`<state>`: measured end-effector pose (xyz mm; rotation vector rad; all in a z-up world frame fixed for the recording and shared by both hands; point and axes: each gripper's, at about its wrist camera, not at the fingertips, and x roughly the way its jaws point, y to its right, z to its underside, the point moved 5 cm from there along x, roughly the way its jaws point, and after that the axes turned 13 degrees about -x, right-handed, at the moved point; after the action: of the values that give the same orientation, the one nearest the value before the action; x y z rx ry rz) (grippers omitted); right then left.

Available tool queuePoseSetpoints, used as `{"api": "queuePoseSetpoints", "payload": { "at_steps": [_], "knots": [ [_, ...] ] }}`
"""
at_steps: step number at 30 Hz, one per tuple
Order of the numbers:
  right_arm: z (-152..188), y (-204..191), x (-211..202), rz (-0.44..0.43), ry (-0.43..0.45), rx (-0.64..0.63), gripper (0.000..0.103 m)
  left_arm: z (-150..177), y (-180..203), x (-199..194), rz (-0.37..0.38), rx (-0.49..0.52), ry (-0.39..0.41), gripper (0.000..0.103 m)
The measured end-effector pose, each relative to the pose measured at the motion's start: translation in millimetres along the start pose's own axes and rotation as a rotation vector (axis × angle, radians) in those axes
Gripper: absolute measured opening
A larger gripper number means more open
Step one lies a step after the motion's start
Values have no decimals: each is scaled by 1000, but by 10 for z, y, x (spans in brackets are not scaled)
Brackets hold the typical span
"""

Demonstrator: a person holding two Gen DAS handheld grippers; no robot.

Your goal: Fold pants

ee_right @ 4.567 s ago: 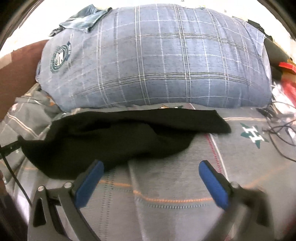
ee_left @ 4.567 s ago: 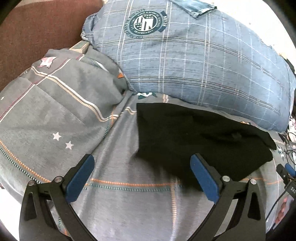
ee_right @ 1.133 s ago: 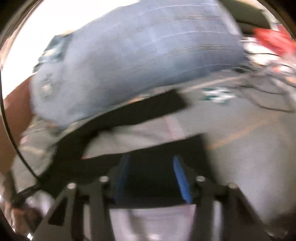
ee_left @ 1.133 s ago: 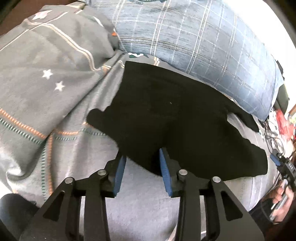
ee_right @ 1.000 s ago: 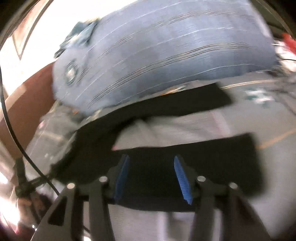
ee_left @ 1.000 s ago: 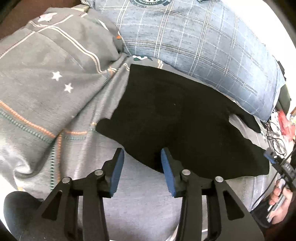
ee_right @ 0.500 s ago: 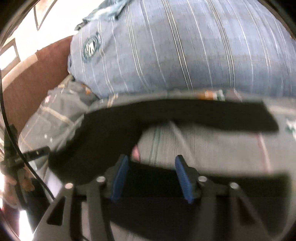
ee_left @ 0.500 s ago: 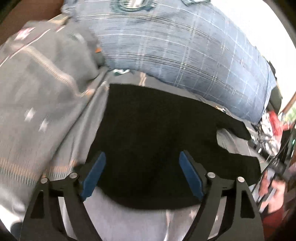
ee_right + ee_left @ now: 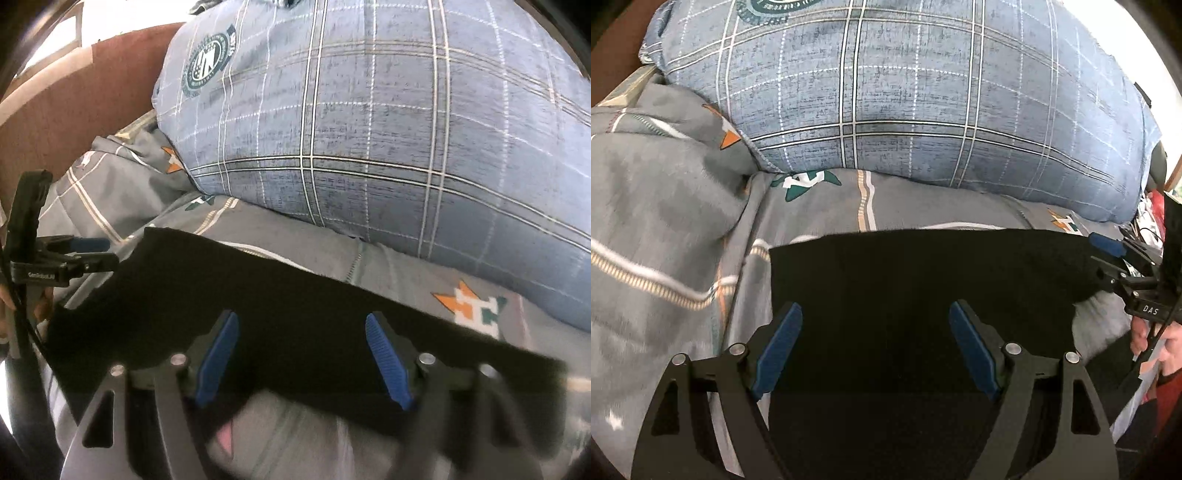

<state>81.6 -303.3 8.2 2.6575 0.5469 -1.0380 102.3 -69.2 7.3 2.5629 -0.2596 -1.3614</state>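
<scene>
The black pants lie flat on the grey bedsheet, folded lengthwise into one long band with a straight far edge. My left gripper is open just above the left end of the pants, holding nothing. My right gripper is open above the right part of the pants, also holding nothing. The right gripper shows in the left wrist view at the right edge. The left gripper shows in the right wrist view at the left edge.
A large blue plaid pillow lies right behind the pants. A rumpled grey quilt is heaped at the left. A brown headboard stands at the far left. Cables and red clutter sit at the far right.
Both grippers were shut on the pants' near edge and carried it over toward the pillow. Both have now opened and let go, and the pants lie folded in a straight band.
</scene>
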Motion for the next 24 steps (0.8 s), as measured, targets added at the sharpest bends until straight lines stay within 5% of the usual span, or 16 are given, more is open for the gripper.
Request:
{"api": "queuePoseSetpoints", "payload": {
  "at_steps": [10, 24],
  "knots": [
    [-148, 70, 425, -35, -55, -101, 78, -345, 84, 393, 53, 105, -90, 82],
    [-163, 125, 926, -220, -188, -257, 77, -444, 278, 1053, 123, 478, -320, 87]
  ]
}}
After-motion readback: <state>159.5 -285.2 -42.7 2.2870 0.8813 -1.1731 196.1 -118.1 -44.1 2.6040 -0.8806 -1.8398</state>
